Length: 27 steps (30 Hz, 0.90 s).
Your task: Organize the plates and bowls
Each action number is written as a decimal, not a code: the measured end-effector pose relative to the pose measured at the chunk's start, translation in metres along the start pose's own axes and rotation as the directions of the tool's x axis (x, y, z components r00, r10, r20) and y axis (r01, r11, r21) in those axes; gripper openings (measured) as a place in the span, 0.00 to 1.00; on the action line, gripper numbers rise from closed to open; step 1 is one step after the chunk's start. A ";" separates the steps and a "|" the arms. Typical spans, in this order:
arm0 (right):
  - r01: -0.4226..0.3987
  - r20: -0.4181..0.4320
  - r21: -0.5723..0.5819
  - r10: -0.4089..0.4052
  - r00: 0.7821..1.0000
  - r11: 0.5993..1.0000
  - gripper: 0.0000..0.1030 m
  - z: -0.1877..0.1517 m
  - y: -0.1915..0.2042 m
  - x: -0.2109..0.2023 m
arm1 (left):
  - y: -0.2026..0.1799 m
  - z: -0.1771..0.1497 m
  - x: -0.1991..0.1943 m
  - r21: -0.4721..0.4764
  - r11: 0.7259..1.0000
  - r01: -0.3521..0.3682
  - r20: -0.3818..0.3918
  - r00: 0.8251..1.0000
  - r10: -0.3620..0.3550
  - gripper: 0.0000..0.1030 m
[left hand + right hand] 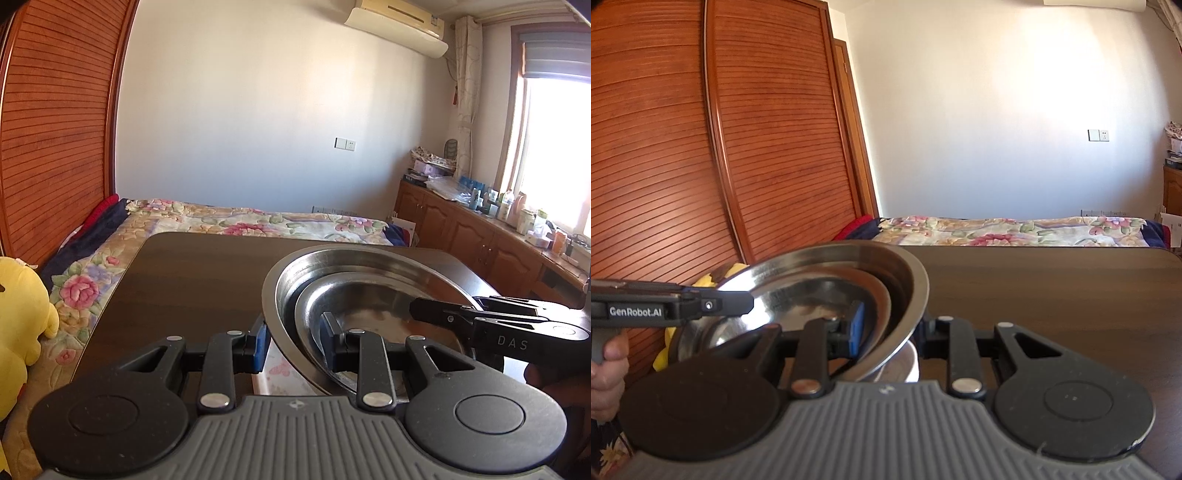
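1. The left gripper (293, 341) straddles the near rim of a large steel bowl (288, 280); one blue-padded finger sits outside the wall, the other inside; whether the pads press the metal is unclear.
2. A smaller steel plate (369, 291) nests inside the bowl; the inner finger overlaps its near edge.
3. The right gripper (417, 308) reaches in from the right, its tips over the plate's far-right rim; its grip cannot be judged.
4. The bowl rests over the dark wooden table (192, 277); a floral bedspread (236, 218) lies beyond; a yellow plush toy (18, 317) sits at left.
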State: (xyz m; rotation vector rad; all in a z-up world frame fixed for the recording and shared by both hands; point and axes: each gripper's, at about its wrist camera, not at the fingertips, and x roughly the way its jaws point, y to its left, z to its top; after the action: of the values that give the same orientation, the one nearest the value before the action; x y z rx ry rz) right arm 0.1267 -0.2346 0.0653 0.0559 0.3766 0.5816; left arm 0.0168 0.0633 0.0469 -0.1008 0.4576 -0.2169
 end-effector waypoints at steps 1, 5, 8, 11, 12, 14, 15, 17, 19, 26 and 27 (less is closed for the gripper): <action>0.000 -0.003 -0.001 0.000 1.000 1.000 0.29 -0.001 0.000 -0.001 | 0.001 -0.002 0.000 0.000 1.000 0.001 -0.004 1.000 -0.001 0.30; 0.000 -0.024 -0.002 0.000 1.000 1.000 0.29 -0.004 0.003 0.001 | 0.005 -0.007 0.003 -0.003 1.000 0.000 -0.020 1.000 0.000 0.30; 0.000 -0.033 -0.004 0.000 0.999 1.000 0.29 -0.005 0.005 0.004 | 0.006 -0.011 0.005 -0.011 1.000 -0.009 -0.032 0.999 0.008 0.30; 0.001 -0.043 -0.010 -0.001 0.999 1.000 0.29 -0.008 0.007 0.007 | 0.007 -0.015 0.007 -0.011 1.000 -0.016 -0.043 0.999 0.015 0.30; 0.000 -0.047 -0.010 -0.001 0.999 1.000 0.29 -0.009 0.008 0.008 | 0.007 -0.016 0.008 -0.011 1.000 -0.017 -0.047 0.999 0.017 0.30; 0.000 -0.051 -0.011 -0.001 0.999 1.000 0.29 -0.011 0.008 0.008 | 0.008 -0.018 0.010 -0.011 1.000 -0.021 -0.056 0.998 0.020 0.30; 0.000 -0.052 -0.010 -0.001 0.999 1.000 0.29 -0.011 0.008 0.008 | 0.008 -0.019 0.011 -0.011 1.000 -0.021 -0.059 0.998 0.021 0.30; 0.002 -0.054 -0.012 -0.003 0.999 1.000 0.29 -0.012 0.008 0.008 | 0.009 -0.019 0.012 -0.011 1.000 -0.022 -0.062 0.998 0.021 0.30; 0.004 -0.056 -0.014 -0.005 0.998 1.000 0.29 -0.013 0.008 0.009 | 0.009 -0.020 0.013 -0.010 1.000 -0.024 -0.065 0.998 0.023 0.30; 0.005 -0.066 -0.014 -0.006 0.998 1.000 0.29 -0.016 0.008 0.011 | 0.009 -0.021 0.015 0.001 0.999 -0.032 -0.065 0.997 0.032 0.30; 0.006 -0.067 -0.014 -0.007 0.998 1.000 0.29 -0.017 0.008 0.011 | 0.008 -0.021 0.015 0.007 0.999 -0.035 -0.062 0.997 0.035 0.30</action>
State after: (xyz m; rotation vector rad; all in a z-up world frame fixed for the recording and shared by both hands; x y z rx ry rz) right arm 0.1251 -0.2231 0.0475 0.0223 0.4376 0.5805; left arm 0.0218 0.0668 0.0201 -0.0804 0.5204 -0.1873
